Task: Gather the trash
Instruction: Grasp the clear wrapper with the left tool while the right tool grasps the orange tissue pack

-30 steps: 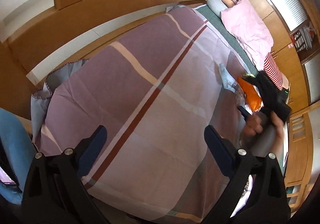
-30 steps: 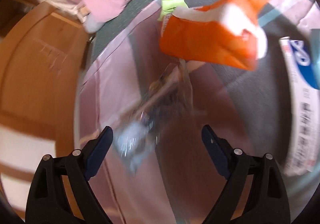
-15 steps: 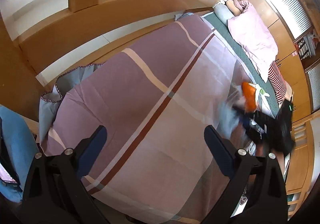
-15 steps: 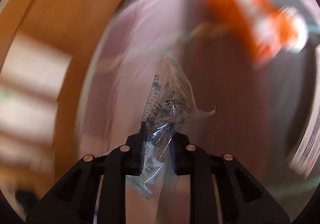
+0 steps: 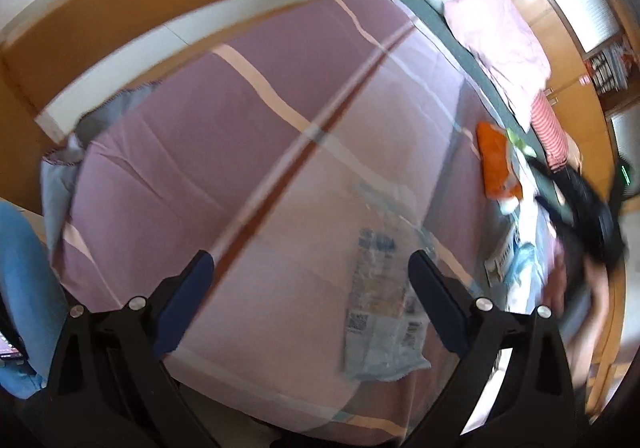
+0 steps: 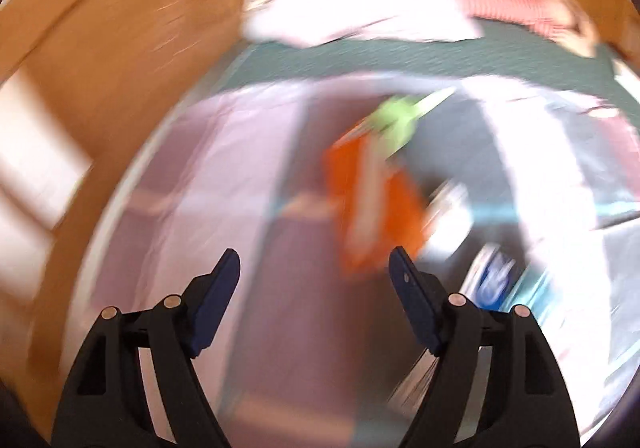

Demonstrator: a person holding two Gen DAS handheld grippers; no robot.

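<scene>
- Clear plastic wrapper (image 5: 380, 304) now lies flat on the purple bedspread (image 5: 224, 151), lower centre-right of the left wrist view, between the two arms of the left tongs (image 5: 310, 280) but not touched by them. Half a second ago it hung clamped in the right tongs; a second ago it lay further up the bed near the orange packet.
- Right tongs (image 6: 314, 268): jaws opening, nothing between them. Wrapper released, then.
- Left tongs: jaws wide apart, empty, hovering over the bedspread.
- Orange packet (image 6: 372, 207) with a green scrap (image 6: 396, 119) sits mid-frame in the right wrist view, heavily blurred; blue-and-white packaging (image 6: 492, 276) lower right of it.
- Judgement: wrapper has been relocated toward the near edge, one piece gathered; orange packet and the rest not yet collected.
</scene>
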